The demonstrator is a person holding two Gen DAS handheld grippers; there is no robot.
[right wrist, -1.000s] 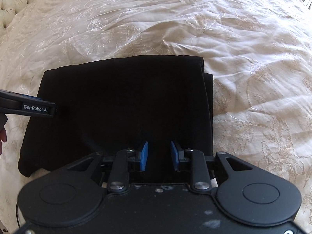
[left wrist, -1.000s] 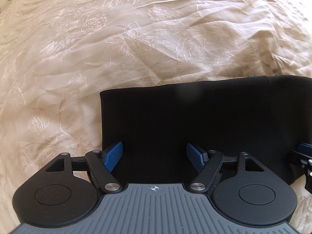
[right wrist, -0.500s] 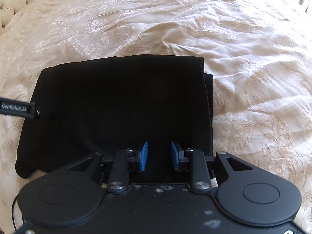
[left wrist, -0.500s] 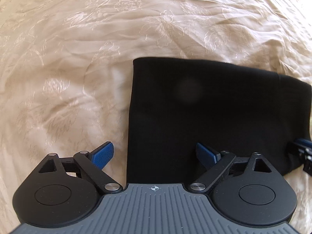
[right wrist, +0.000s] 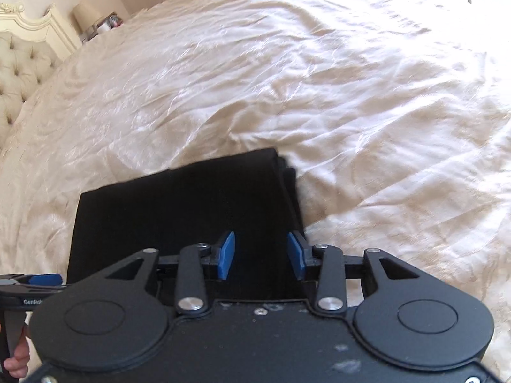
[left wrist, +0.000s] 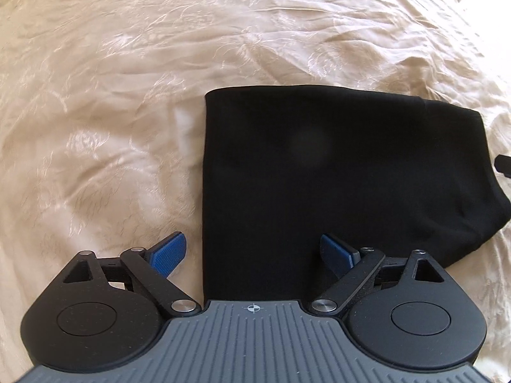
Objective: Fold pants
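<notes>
The black pants (left wrist: 335, 172) lie folded into a flat rectangle on the cream bedspread (left wrist: 111, 95). My left gripper (left wrist: 254, 253) is wide open and empty above the stack's near left edge, its left pad over the bedspread. In the right wrist view the pants (right wrist: 182, 214) show stacked layers at their right edge. My right gripper (right wrist: 261, 257) is open and empty over the near right part of the stack. The left gripper (right wrist: 35, 282) shows at the left edge there.
The embroidered bedspread (right wrist: 351, 95) spreads wrinkled all around the pants. A tufted cream headboard (right wrist: 22, 73) and a lamp (right wrist: 84, 16) stand at the far left. A fingertip (right wrist: 16, 362) shows at the lower left.
The left gripper opened wider and shifted left off the pants' edge. The right gripper opened wider, pulled back and tilted up. The folded pants stayed in place.
</notes>
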